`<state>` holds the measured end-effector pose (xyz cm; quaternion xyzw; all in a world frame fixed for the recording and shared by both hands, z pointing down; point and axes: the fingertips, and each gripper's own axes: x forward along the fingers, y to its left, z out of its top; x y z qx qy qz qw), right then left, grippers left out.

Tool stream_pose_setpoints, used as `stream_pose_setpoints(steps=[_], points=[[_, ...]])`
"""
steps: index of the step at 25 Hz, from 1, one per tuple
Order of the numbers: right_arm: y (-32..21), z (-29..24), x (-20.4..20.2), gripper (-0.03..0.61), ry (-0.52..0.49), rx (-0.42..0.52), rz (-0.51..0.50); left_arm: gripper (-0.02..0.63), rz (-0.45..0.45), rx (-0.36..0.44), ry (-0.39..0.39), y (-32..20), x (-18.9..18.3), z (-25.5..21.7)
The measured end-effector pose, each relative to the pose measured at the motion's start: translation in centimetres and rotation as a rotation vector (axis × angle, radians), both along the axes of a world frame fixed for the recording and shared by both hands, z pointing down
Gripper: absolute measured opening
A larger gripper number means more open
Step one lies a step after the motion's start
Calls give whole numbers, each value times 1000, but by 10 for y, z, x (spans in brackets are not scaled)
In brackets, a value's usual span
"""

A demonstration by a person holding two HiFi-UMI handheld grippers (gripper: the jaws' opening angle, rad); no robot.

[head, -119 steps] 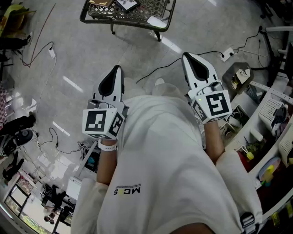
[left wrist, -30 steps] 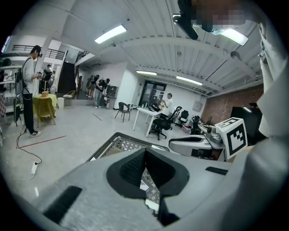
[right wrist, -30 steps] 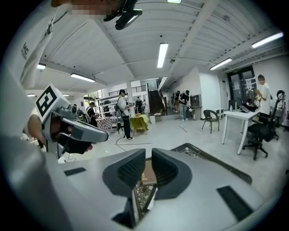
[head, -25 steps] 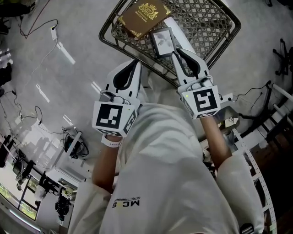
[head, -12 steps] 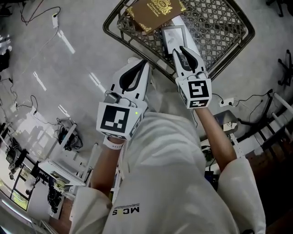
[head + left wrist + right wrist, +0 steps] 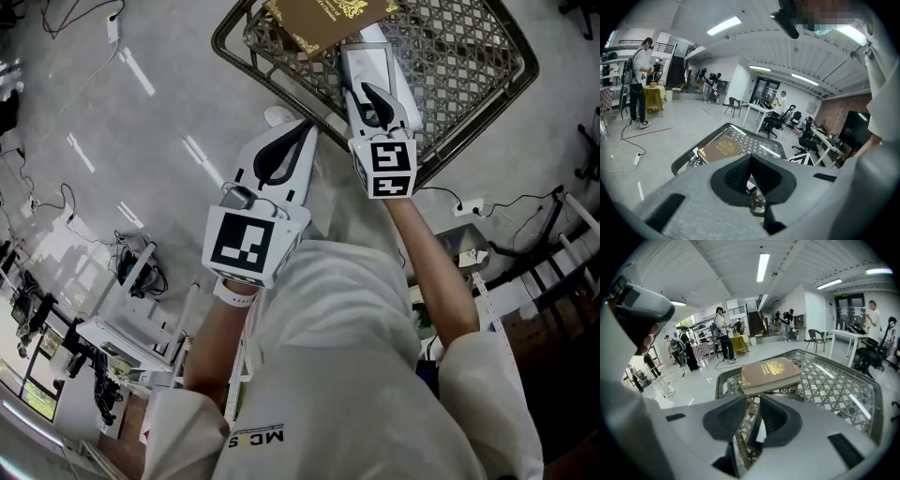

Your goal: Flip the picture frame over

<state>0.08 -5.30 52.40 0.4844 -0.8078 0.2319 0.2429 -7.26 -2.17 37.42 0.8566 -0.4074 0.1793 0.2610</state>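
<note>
The picture frame point(image 6: 371, 58), pale and grey-rimmed, lies flat on a dark metal lattice table point(image 6: 469, 66), beside a brown book point(image 6: 328, 17) with a gold crest. My right gripper point(image 6: 362, 88) hangs over the frame's near end. Its jaws are opening, a narrow gap shows between the tips in the right gripper view point(image 6: 753, 398), and they press on nothing. A pale strip of the frame point(image 6: 761, 432) shows below that gap. My left gripper point(image 6: 307, 127) is shut and empty at the table's near rim, left of the frame. Its tips point(image 6: 750, 157) meet, pointing at the book point(image 6: 723, 147).
The table's raised rim point(image 6: 691, 159) runs round the lattice top. Cables and a power strip point(image 6: 469, 206) lie on the grey floor. Desks and office chairs point(image 6: 806, 140) stand beyond the table, and several people point(image 6: 722, 333) stand far off. Low shelving point(image 6: 103, 337) is at my left.
Both grippers have come down toward the table. The right one moved forward over the frame's near end and its jaws have parted. The left one now sits at the table's rim.
</note>
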Motion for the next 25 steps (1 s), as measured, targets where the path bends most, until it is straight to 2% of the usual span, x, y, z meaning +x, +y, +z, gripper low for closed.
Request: stream_pose_setpoints(steps=[6, 14, 25], points=[[-5, 24, -8, 103, -11, -42, 16, 20, -9, -33, 1, -3, 0, 19], [2, 72, -6, 112, 45, -119, 12, 21, -17, -52, 7, -7, -5, 32], [4, 90, -9, 133, 38, -202, 77, 20, -31, -68, 8, -6, -11, 39]])
